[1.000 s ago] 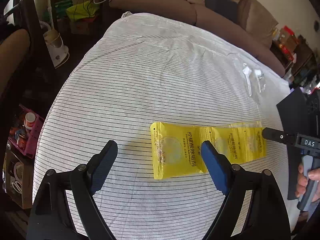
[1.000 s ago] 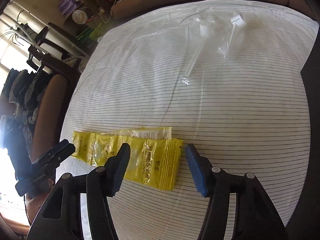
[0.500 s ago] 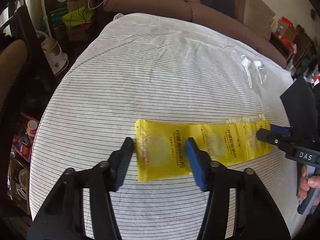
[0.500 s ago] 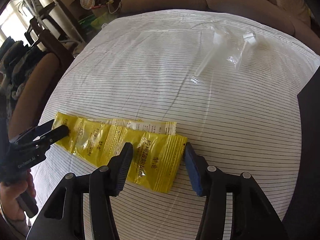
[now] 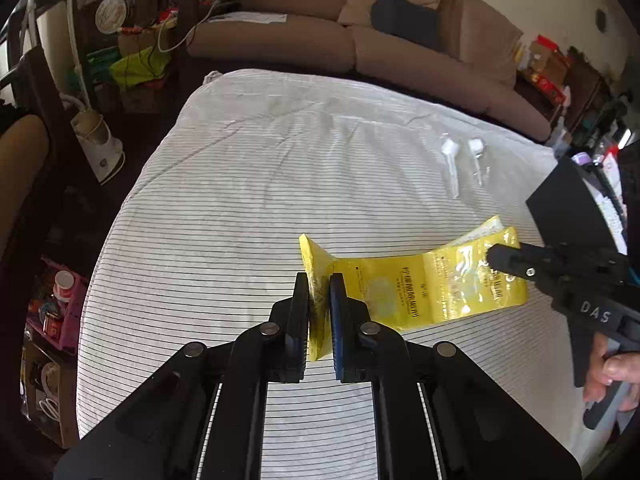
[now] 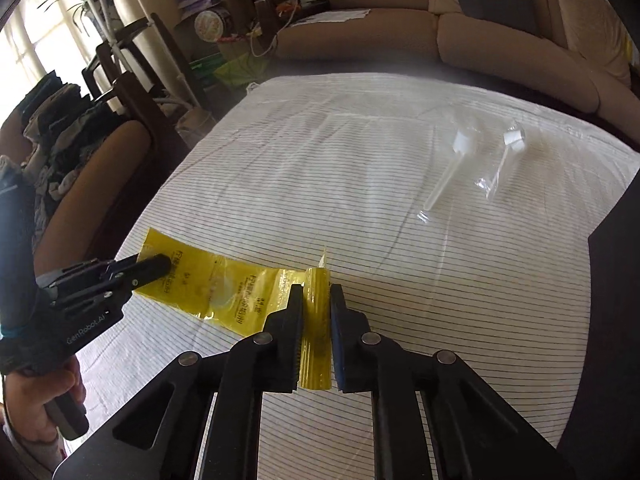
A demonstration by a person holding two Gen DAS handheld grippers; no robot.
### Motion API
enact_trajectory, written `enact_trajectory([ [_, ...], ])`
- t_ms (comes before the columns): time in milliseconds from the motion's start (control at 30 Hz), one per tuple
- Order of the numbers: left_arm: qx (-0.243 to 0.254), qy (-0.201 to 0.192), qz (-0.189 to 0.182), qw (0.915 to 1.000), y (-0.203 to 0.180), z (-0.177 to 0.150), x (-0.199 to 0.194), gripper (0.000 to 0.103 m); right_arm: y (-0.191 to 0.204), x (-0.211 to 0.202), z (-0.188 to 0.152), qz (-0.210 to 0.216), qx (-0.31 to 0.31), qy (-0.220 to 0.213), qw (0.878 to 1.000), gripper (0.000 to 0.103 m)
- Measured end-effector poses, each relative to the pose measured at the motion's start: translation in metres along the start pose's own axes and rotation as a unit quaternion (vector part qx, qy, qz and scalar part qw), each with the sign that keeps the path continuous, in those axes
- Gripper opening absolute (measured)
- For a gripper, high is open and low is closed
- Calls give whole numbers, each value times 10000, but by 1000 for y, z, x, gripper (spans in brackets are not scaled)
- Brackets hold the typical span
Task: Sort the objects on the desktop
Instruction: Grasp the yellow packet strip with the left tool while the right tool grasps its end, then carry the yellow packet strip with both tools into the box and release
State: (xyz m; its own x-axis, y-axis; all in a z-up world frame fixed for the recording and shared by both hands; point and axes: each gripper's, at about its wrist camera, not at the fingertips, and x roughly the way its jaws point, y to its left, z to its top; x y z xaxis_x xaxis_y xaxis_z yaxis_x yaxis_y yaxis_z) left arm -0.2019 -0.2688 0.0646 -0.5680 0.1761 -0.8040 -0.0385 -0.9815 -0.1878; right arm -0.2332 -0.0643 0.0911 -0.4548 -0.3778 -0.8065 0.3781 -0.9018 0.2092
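Observation:
A strip of joined yellow sachets point(image 5: 404, 292) hangs just above the striped cloth, lifted at both ends. My left gripper point(image 5: 319, 280) is closing its jaws on the strip's left end, and the pads press the folded sachet between them. In the right wrist view the same strip point(image 6: 236, 292) runs leftward from my right gripper point(image 6: 316, 292), whose jaws are closing on the right end with the pads pinching it. Each gripper shows in the other's view: the right gripper point(image 5: 500, 258) at the far right and the left gripper point(image 6: 160, 266) at the left, each held by a hand.
Two clear plastic tubes with white caps point(image 6: 452, 172) point(image 6: 504, 152) lie on the white striped tablecloth point(image 5: 240, 220) towards the back right. A black board point(image 6: 616, 280) overlaps the table's right edge. A brown sofa point(image 5: 280, 44) stands behind, with cluttered shelves and a chair at the left.
Both grippers went from wide open around the flat sachet strip to shut on its ends. Both have risen, so the strip's ends are now folded up off the cloth.

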Motion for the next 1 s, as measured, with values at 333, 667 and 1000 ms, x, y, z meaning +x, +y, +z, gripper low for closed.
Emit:
enact_trajectory([
  [333, 441, -307, -527, 9972, -68, 36, -54, 6, -17, -69, 15, 137, -15, -389, 9991, 10],
  [667, 1087, -534, -1704, 9779, -208, 71, -110, 6, -109, -246, 0, -152, -29, -879, 9960, 10],
  [1000, 1965, 18, -2195, 9556, -372, 39, -89, 6, -228, -316, -74, -525, 674, -614, 9944, 10],
])
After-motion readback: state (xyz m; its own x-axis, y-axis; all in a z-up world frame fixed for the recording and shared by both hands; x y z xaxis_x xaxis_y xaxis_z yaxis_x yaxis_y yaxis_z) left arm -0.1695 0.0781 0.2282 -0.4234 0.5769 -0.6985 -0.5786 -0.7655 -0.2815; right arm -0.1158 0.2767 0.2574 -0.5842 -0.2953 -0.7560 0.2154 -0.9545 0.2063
